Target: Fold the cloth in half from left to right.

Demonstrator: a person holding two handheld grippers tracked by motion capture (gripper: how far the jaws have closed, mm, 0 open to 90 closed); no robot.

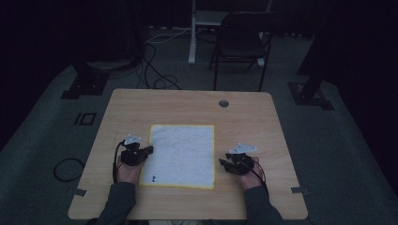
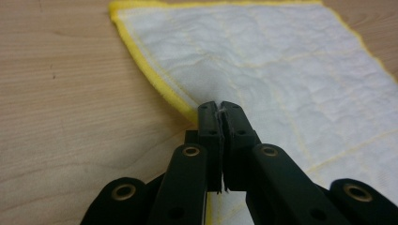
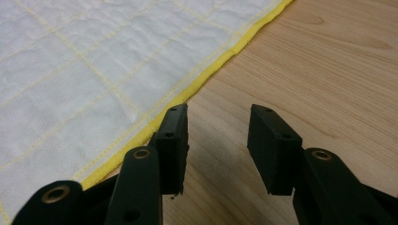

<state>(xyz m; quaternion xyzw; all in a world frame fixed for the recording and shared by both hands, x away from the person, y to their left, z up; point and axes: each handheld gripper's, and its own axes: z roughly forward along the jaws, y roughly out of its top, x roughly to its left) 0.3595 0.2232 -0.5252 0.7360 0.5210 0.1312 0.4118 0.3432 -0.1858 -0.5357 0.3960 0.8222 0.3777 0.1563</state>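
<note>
A white quilted cloth with a yellow hem lies flat on the bench, its left edge pinched and slightly raised.

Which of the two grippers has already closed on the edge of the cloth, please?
The left gripper: its jaws are pinched shut on the yellow-edged white cloth. The right gripper stands open over bare table beside the hem.

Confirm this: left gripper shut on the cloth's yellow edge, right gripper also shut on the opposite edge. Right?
Not quite. The left gripper is shut on the cloth, but the right gripper is open, jaws apart over bare table beside the edge, as the right gripper view shows.
</note>
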